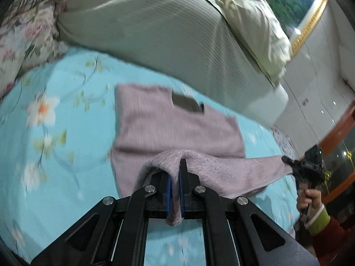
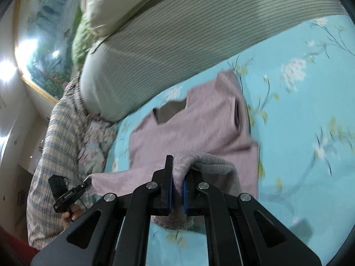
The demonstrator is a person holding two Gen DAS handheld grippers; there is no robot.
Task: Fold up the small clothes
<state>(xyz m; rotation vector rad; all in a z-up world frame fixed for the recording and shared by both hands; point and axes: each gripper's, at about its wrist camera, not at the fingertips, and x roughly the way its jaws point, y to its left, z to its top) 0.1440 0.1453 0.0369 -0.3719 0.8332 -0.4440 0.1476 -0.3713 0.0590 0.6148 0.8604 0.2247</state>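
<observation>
A small mauve knit top [image 1: 168, 128] lies on the light-blue flowered bedsheet [image 1: 66, 102], neck opening toward the pillows. My left gripper [image 1: 175, 177] is shut on one bottom corner of the top, lifted off the sheet. My right gripper [image 2: 177, 177] is shut on the other bottom corner. The hem hangs stretched between them. The right gripper also shows in the left wrist view [image 1: 286, 159], and the left gripper shows in the right wrist view [image 2: 88, 182]. The top also shows in the right wrist view [image 2: 199, 124].
A big grey-green striped pillow [image 1: 155, 28] lies just beyond the top, with a pale pillow [image 1: 255, 22] on it. A flowered quilt [image 1: 24, 40] and a plaid cover [image 2: 51, 146] lie at the bed's sides. A framed painting [image 1: 295, 2] hangs on the wall.
</observation>
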